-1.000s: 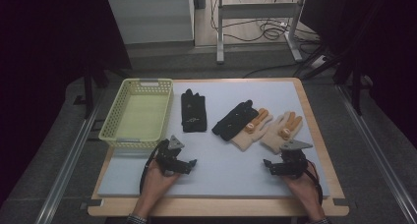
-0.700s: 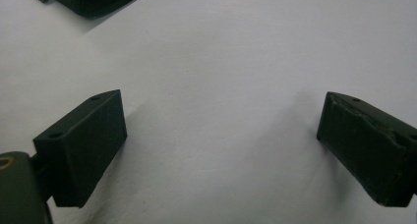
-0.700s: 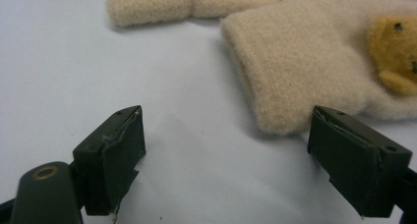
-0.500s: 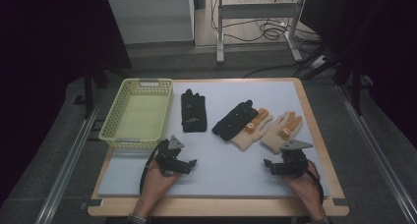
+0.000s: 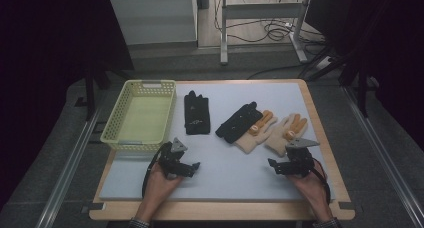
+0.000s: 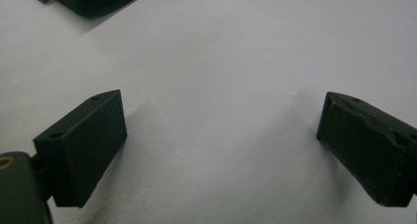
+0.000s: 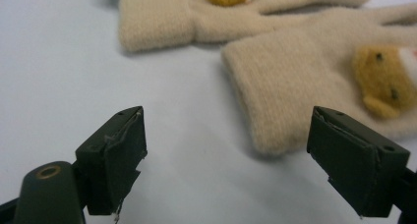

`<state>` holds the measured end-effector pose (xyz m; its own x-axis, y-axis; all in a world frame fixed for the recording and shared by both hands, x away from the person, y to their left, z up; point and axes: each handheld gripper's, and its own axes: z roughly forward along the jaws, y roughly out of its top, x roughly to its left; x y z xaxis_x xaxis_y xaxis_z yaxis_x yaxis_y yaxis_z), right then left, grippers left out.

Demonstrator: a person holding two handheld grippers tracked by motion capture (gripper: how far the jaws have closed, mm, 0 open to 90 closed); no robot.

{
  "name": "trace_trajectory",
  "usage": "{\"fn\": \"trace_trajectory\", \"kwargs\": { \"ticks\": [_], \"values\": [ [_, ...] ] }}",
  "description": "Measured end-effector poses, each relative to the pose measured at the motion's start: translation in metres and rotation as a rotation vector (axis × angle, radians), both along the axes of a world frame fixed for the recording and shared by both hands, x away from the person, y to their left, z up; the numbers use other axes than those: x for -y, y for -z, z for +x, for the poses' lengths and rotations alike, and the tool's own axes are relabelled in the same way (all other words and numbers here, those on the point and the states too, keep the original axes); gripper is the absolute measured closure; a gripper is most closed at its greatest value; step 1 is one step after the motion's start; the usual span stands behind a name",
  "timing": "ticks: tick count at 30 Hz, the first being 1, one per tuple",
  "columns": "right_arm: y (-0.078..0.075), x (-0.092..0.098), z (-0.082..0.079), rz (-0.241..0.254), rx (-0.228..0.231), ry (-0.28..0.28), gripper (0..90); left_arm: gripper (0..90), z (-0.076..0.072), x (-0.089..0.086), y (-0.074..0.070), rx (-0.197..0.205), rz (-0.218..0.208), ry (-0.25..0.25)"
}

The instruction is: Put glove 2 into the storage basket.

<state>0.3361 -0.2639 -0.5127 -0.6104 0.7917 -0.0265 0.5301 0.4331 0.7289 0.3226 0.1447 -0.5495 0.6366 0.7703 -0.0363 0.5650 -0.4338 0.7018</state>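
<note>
Pale surface (image 5: 230,163) carrying my left hand-held gripper (image 6: 221,150) and right hand-held gripper (image 7: 226,155), both spread apart, the right just short of the cream glove (image 7: 295,96).

A pale yellow-green perforated plastic basket (image 5: 120,133) sits at the left of the grey-blue mat (image 5: 225,183), which covers a wooden tabletop (image 5: 327,138). Behind the table, a white cabinet (image 5: 152,18) stands on the floor beside a grey metal frame (image 5: 260,10), with dark cables (image 5: 267,30) lying tangled underneath.
</note>
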Motion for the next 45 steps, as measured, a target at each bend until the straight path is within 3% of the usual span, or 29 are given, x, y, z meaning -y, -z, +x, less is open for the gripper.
{"fn": "trace_trajectory", "kwargs": {
  "ticks": [9, 12, 15, 22, 33, 39, 45],
  "values": [
    [-0.011, -0.013, 0.016, 0.013, 0.007, 0.006, 15.3, 5.1, 0.000, 0.000, 0.000, 0.000, 0.000, 0.000],
    [-0.014, -0.020, 0.022, -0.005, 0.022, -0.007, 18.3, 5.1, 0.000, 0.000, 0.000, 0.000, 0.000, 0.000],
    [-0.017, -0.028, 0.030, 0.009, 0.018, -0.020, 22.0, 5.1, 0.000, 0.000, 0.000, 0.000, -0.001, 0.000],
    [-0.021, -0.048, 0.052, 0.011, 0.020, -0.041, 31.8, 5.1, 0.000, 0.000, 0.000, 0.000, -0.001, 0.000],
    [-0.027, -0.090, 0.093, 0.003, 0.039, -0.056, 37.9, 5.1, 0.000, 0.000, 0.000, 0.000, -0.001, 0.000],
    [-0.022, -0.104, 0.114, -0.013, 0.037, -0.034, 37.3, 5.1, 0.000, 0.000, 0.000, 0.000, -0.001, -0.001],
    [-0.008, -0.123, 0.138, -0.065, -0.007, 0.002, 26.4, 5.1, 0.000, 0.000, 0.000, 0.001, -0.001, -0.001]
  ]
}}
